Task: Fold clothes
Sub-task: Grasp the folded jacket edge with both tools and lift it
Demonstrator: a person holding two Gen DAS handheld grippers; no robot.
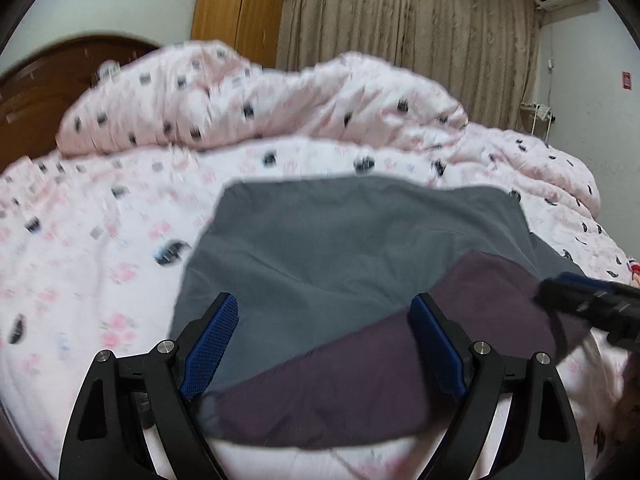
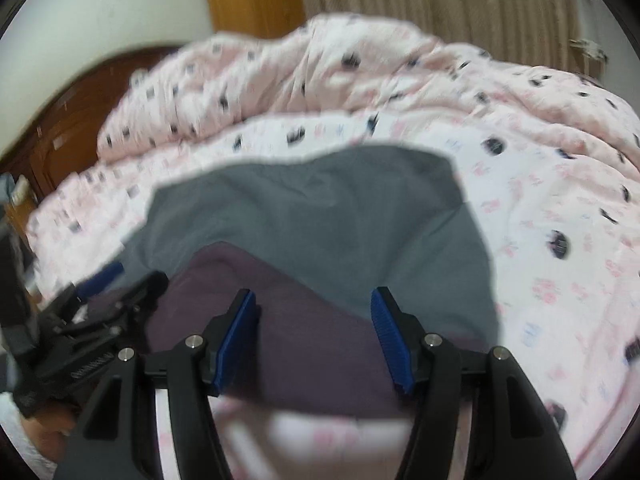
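Observation:
A grey garment (image 1: pixel 328 248) lies flat on the bed, with a dark purple garment (image 1: pixel 360 376) lying across its near edge. My left gripper (image 1: pixel 324 340) is open, its blue pads over the near edge of both garments. My right gripper (image 2: pixel 314 336) is open too, above the purple garment (image 2: pixel 288 344) and the grey one (image 2: pixel 320 220). The right gripper shows at the right edge of the left wrist view (image 1: pixel 592 308); the left gripper shows at the left of the right wrist view (image 2: pixel 92 320). Both views are blurred.
A white and pink patterned sheet (image 1: pixel 100 248) covers the bed. A bunched pink duvet (image 1: pixel 260 100) lies behind the garments. A dark wooden headboard (image 1: pixel 36 92), a wooden wardrobe (image 1: pixel 236 12) and beige curtains (image 1: pixel 412 20) stand at the back.

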